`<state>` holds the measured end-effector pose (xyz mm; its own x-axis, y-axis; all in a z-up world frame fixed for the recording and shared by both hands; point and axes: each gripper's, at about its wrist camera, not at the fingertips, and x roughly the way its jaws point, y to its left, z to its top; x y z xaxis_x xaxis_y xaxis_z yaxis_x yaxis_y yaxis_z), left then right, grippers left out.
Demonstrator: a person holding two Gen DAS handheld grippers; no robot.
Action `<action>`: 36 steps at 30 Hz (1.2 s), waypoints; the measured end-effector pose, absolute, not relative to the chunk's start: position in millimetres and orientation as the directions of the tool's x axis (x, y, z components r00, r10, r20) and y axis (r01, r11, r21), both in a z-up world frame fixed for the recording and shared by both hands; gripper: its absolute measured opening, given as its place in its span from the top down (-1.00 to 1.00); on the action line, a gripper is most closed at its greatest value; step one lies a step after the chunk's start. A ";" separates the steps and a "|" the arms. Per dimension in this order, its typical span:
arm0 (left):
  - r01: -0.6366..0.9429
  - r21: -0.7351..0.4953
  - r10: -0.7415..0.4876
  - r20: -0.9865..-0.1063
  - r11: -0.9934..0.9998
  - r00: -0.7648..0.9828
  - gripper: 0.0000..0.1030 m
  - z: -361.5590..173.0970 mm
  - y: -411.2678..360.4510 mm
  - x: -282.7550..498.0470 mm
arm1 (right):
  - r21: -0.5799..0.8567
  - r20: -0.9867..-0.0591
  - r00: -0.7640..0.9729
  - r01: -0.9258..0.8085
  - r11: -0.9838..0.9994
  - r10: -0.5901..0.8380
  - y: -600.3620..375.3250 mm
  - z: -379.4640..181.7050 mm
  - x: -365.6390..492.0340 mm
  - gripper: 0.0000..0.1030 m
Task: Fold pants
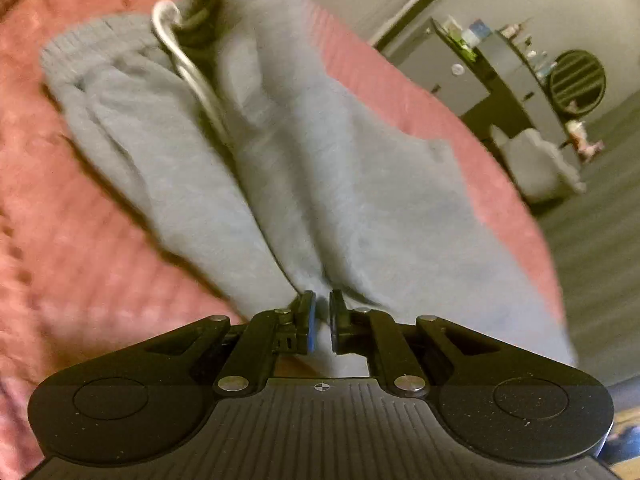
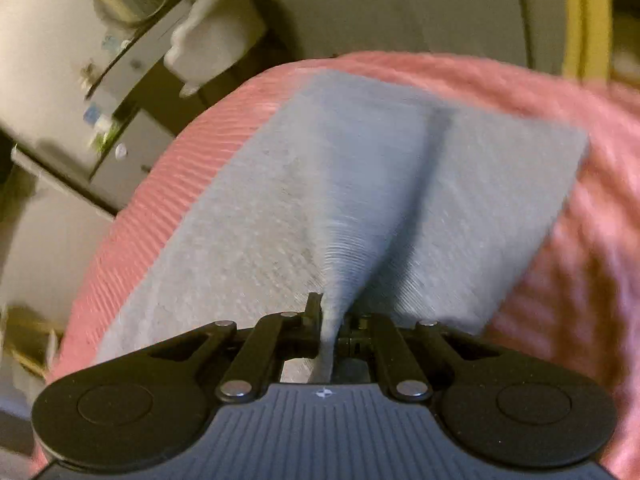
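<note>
Right gripper (image 2: 329, 320) pinches a ridge of the grey pants (image 2: 320, 184); left gripper (image 1: 322, 320) closed at their near edge, grip on cloth unclear. Pants lie spread on the pink bedspread (image 2: 580, 260). Fabric judged soft, light, limp: best held at hems or waistband.

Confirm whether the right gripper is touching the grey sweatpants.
Touching. The right wrist view shows the right gripper with its fingers closed on a pinched ridge of the grey sweatpants, the fabric running straight between them.
</note>
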<state>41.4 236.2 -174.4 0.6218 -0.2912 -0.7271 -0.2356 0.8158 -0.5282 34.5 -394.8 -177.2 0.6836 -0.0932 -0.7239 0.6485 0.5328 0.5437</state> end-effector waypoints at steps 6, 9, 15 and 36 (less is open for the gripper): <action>-0.341 -0.471 -0.041 -0.631 0.814 0.775 -0.48 -146.6 271.1 47.1 | 0.566 -0.711 0.697 0.646 0.512 -0.094 -387.0 -176.1 40.9 0.58; -0.365 -0.451 -0.047 -0.678 0.814 0.733 -0.41 -156.0 283.5 73.8 | 0.571 -0.710 0.697 0.655 0.495 -0.103 -383.6 -176.3 41.5 0.54; -0.416 -0.500 -0.089 -0.714 0.760 0.695 0.49 -174.5 299.8 96.3 | 0.576 -0.710 0.696 0.661 0.480 -0.106 -384.5 -180.8 36.6 0.82; -0.415 -0.412 -0.042 -0.748 0.811 0.662 0.33 -163.0 311.6 46.8 | 0.633 -0.685 0.723 0.650 0.421 -0.087 -406.9 -172.0 -16.8 0.68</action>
<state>46.8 311.6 -163.0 0.6619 -0.0416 -0.7484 -0.4152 0.8109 -0.4123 -16.8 -406.9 -172.0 0.7234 -0.0870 -0.6850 0.6499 0.4208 0.6329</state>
